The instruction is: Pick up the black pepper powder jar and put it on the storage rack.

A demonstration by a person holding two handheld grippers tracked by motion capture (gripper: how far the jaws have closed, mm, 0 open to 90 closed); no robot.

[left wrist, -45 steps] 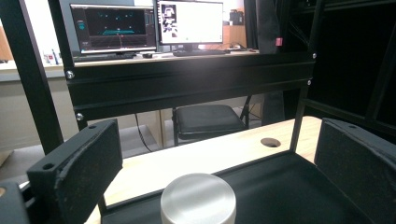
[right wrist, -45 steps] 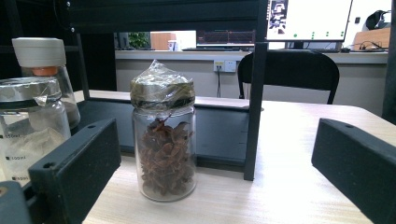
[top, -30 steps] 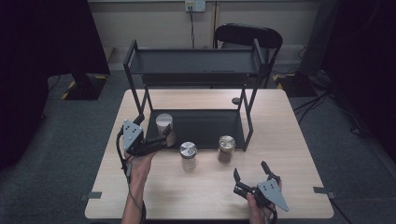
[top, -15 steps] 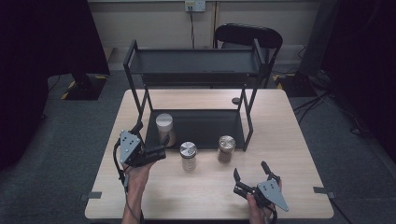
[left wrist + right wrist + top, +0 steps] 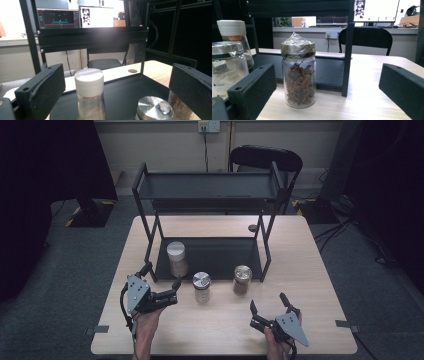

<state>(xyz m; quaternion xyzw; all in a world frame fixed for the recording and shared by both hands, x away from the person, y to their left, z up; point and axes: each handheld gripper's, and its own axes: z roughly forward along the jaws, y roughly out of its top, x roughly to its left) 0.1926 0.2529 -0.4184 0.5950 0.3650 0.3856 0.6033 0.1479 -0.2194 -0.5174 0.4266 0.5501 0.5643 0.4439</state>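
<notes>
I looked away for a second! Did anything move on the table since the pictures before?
Yes. The left gripper let go of the white-lidded jar and pulled back toward the person's edge of the table, its jaws open. The jar stayed standing on the rack's bottom shelf. The silver-lidded jar, the jar of brown pieces and the right gripper did not move.

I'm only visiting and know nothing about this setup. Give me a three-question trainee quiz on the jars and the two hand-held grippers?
1. True or false: the white-capped glass jar stands on the black rack's bottom shelf.
2. Which jar holds dark brown dried pieces: A, the steel-lidded middle jar; B, the film-wrapped-lid jar?
3. Fill in: the left gripper and right gripper both have jaws ____.

Key: 1 true; 2 B; 3 open.
</notes>
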